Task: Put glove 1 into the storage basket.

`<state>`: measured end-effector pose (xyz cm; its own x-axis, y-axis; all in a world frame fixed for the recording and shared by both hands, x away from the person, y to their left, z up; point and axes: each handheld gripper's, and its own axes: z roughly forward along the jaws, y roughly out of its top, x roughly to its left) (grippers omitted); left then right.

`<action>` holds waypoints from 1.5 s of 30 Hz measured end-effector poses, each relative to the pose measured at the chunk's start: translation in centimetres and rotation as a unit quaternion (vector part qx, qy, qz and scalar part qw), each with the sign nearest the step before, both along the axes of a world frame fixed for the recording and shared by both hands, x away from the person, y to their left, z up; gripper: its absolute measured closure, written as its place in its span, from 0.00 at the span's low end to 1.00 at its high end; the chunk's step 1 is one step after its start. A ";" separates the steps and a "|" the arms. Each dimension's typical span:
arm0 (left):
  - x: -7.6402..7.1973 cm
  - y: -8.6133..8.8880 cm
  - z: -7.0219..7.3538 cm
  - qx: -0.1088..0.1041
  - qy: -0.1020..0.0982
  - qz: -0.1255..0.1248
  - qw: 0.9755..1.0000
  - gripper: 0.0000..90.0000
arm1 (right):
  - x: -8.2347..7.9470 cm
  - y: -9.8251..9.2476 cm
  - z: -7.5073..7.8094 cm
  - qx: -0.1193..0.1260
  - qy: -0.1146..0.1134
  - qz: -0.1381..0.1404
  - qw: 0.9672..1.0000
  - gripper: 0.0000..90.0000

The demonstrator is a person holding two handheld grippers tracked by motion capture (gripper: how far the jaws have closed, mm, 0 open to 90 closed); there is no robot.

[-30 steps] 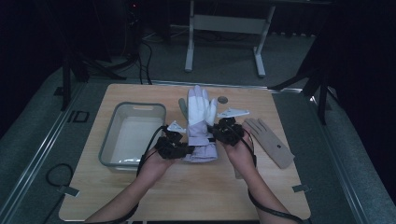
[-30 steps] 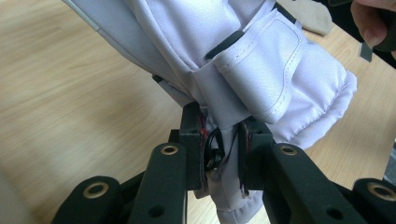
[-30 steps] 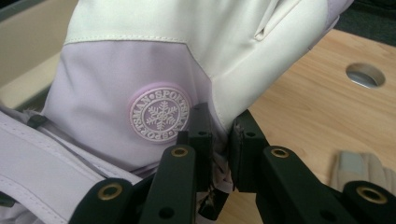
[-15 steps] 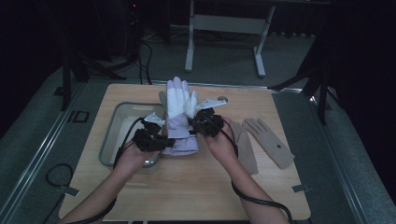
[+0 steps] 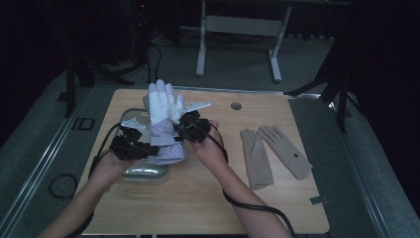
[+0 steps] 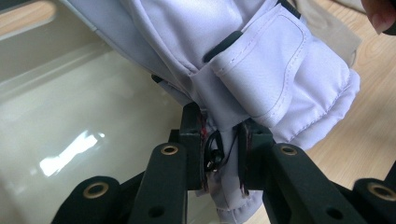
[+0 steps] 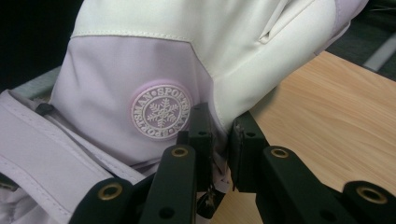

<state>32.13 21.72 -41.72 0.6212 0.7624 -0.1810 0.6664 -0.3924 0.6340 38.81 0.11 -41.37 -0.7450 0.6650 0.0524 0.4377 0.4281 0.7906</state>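
A thick white and lilac ski glove (image 5: 163, 126) hangs in the air between the two grippers, above the left part of the wooden table (image 5: 208, 198) and partly over the clear plastic tray (image 5: 143, 171) that sits there. Its white fingers point away from the person, and its lilac cuff sags toward the person, over the tray's right edge. In the right gripper view the glove (image 7: 154, 60) shows a round stitched badge (image 7: 161, 112) with a snowflake just above the jaws.

The left gripper (image 5: 130, 148) pinches the cuff end from the left; in the left gripper view its jaws are drawn narrow with a fold of lilac fabric (image 6: 224, 154) clamped between the pads, and the pale floor of the tray (image 6: 70, 130) lies below. The right gripper (image 5: 192, 126) grips the glove's right side near the wrist, its jaws likewise nearly together on a fold of cloth.

To the right, well apart from the carried glove, a pair of flat beige gloves (image 5: 272, 153) lies on the table, fingers pointing away. A small round hole (image 5: 236, 106) is set in the tabletop near its far edge. Beyond the table, the legs of a grey metal stand (image 5: 237, 44) rest on the floor. Black cables (image 5: 247, 206) trail from both grippers.
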 end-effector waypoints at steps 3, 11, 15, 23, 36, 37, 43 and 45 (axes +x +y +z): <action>-0.3 1.6 0.1 0.005 0.005 0.008 1.000 0.84 | 0.1 1.8 0.0 0.001 0.005 0.010 1.000 0.90; -0.4 4.5 -0.5 0.013 0.022 0.024 0.999 0.84 | 0.3 5.4 -0.8 -0.003 0.014 0.022 1.000 0.90; -0.1 5.6 -2.2 0.009 0.047 0.031 0.998 0.84 | 0.6 7.2 -2.3 -0.025 0.023 0.028 0.999 0.90; 0.3 5.3 -4.6 0.007 0.089 0.034 0.995 0.84 | 0.7 7.6 -4.7 -0.055 0.051 0.026 0.997 0.90; 1.1 4.1 -7.0 0.037 0.120 0.032 0.992 0.72 | 1.9 7.9 -6.9 -0.091 0.100 0.026 0.991 0.90; 1.1 4.0 -7.0 0.040 0.116 0.034 0.992 0.71 | 1.9 8.0 -6.9 -0.091 0.102 0.025 0.990 0.90; 0.6 3.8 -7.0 0.043 0.101 0.043 0.993 0.65 | 2.2 8.1 -6.9 -0.097 0.125 0.017 0.987 0.87; 0.5 3.7 -7.1 0.044 0.097 0.046 0.993 0.64 | 2.4 8.0 -7.0 -0.100 0.132 0.020 0.986 0.83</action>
